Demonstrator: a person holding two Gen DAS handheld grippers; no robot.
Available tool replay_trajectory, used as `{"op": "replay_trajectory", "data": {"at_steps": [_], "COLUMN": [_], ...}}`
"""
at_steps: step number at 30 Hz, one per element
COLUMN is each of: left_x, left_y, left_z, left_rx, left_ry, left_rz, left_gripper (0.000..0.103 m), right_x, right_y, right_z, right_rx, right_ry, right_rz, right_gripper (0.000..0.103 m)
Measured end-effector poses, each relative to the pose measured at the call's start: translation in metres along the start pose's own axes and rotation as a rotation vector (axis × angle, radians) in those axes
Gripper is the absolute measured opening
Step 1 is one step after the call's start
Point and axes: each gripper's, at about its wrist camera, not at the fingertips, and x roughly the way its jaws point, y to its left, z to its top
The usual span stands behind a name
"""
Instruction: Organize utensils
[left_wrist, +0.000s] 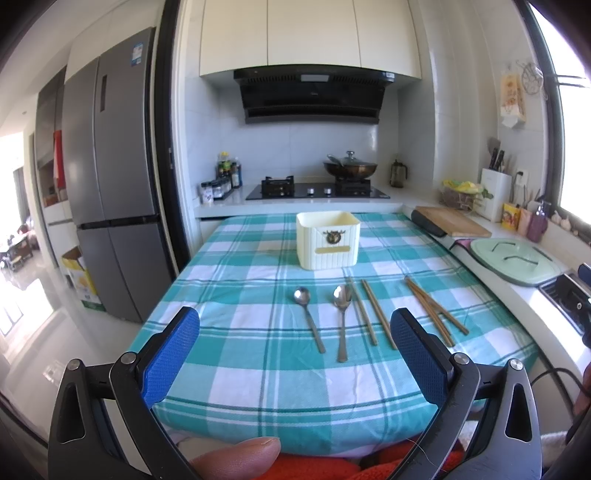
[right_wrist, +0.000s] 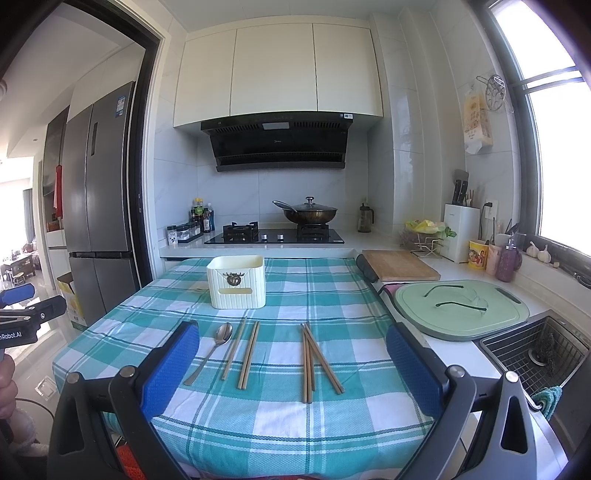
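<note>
A cream utensil box stands on the teal checked tablecloth. In front of it lie two metal spoons, one of them also in the right wrist view. Beside them rests a pair of wooden chopsticks, and a crossed bundle of chopsticks lies further right. My left gripper is open, held back above the table's near edge. My right gripper is open too, with nothing between its fingers.
A counter runs along the right with a wooden cutting board, a green board and a sink. A stove with a wok is behind the table. A grey fridge stands at left.
</note>
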Motion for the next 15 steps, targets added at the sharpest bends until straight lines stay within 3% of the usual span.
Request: {"op": "replay_trajectory", "data": {"at_steps": [15], "left_x": [0.0010], "left_y": [-0.0002], "left_z": [-0.0002], "left_rx": [0.001], "left_ry": [0.002], "left_rz": [0.002], "left_gripper": [0.103], "right_x": [0.0010], "right_y": [0.0001], "right_z": [-0.0008], "right_rx": [0.002], "right_ry": [0.003], "right_rz": [-0.001], "right_gripper": [0.103]}}
